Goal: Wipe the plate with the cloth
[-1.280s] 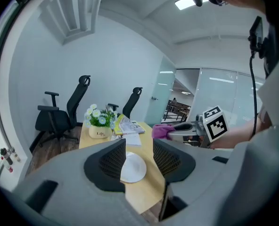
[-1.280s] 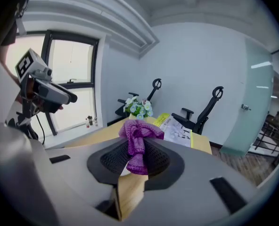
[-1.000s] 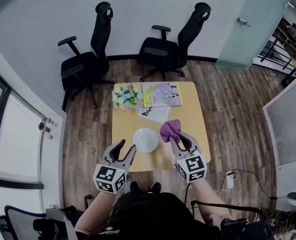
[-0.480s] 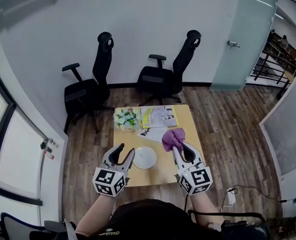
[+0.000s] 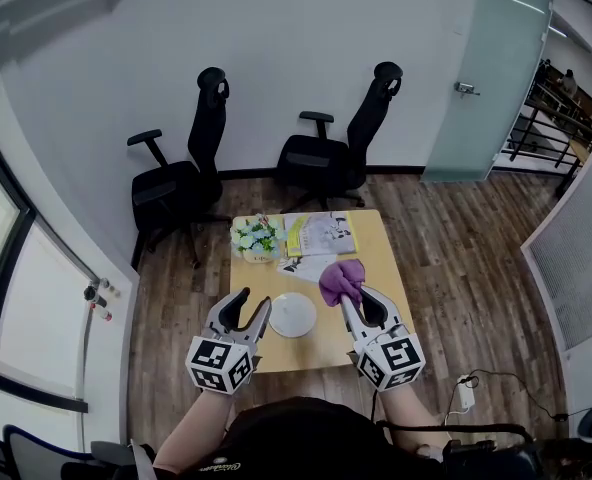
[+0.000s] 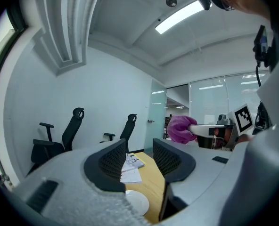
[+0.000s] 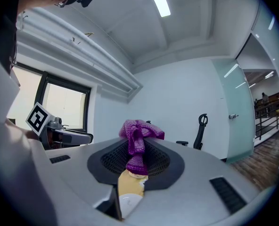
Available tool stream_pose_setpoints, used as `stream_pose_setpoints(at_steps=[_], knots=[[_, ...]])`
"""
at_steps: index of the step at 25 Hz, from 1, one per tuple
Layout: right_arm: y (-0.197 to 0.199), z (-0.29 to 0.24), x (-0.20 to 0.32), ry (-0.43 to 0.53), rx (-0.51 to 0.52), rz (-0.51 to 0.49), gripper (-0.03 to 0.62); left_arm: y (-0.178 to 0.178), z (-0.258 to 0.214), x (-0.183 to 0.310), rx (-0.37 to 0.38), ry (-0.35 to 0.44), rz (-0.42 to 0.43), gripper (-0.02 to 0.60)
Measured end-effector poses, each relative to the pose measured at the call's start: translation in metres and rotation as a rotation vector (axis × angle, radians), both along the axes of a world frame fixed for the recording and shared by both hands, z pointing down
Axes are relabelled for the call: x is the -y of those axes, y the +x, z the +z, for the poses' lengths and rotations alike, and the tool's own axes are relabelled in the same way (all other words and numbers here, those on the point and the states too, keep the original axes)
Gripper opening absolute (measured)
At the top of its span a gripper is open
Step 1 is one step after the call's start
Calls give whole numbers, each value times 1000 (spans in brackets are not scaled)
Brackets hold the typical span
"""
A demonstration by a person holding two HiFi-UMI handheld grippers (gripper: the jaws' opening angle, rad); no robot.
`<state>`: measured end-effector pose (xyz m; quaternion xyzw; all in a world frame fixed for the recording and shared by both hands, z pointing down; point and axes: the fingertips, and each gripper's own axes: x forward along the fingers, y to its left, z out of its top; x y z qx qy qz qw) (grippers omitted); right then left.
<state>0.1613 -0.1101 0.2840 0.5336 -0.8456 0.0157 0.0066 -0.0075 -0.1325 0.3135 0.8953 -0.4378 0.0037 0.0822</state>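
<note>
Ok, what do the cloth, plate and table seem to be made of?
The cloth looks knitted or terry fabric, matte purple; ribbed, fuzzy texture shows. The plate is white and smooth, probably ceramic or melamine; too small to tell. The table has a pale wood-look top, likely laminate, evenly coloured.

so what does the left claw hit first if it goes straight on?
Likely the papers on the table, seen through the open left claw; the plate sits below that line. Depth is unclear.

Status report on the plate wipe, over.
Right claw shut on purple cloth. Left claw open, empty. White plate on table, neither claw touching it. Nothing blocking.
</note>
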Motion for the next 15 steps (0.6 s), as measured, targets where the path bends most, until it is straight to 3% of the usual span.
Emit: stream_pose_setpoints(at_steps=[15], knots=[[-16, 7, 1, -28, -20, -48, 77, -3, 5, 4, -9, -21, -2, 181]])
